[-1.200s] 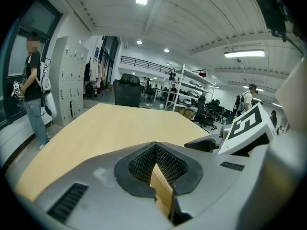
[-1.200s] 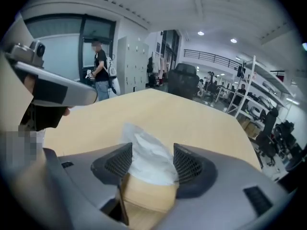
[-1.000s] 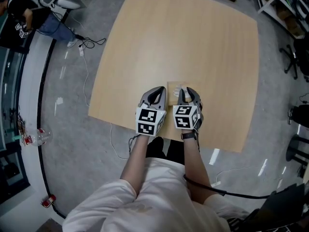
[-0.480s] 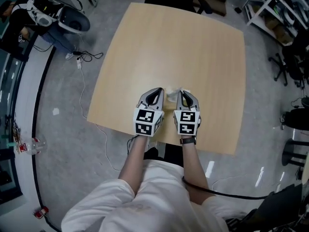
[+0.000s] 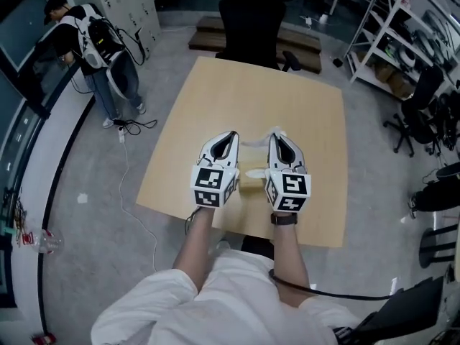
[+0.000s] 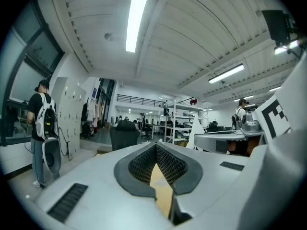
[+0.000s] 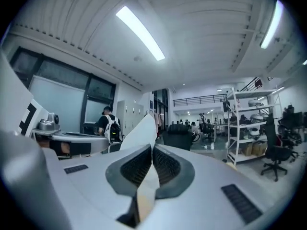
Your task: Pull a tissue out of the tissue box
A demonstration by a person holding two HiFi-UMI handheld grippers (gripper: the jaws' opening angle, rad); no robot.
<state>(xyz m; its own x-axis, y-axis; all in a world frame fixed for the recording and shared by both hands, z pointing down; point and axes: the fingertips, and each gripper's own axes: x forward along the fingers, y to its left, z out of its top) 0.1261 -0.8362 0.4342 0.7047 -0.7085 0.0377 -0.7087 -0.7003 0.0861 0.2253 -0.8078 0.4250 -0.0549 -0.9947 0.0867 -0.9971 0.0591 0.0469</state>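
The tan tissue box lies on the wooden table, low between my two raised grippers, with a white tissue tuft at its top. My right gripper is shut on a white tissue, whose pointed end sticks out past the fingertips, well above the box. My left gripper hovers beside it at about the same height, pointing level. Its tips meet and I see nothing held between them, only tan surface through the gap below.
A black office chair stands at the table's far edge. A person with a backpack stands at the far left by a window. Metal shelves and more chairs fill the right. A cable runs across the floor on the left.
Both grippers have risen from the box toward the camera, now level and side by side. The right one closed on the tissue and carried it up. The head view has tilted up.
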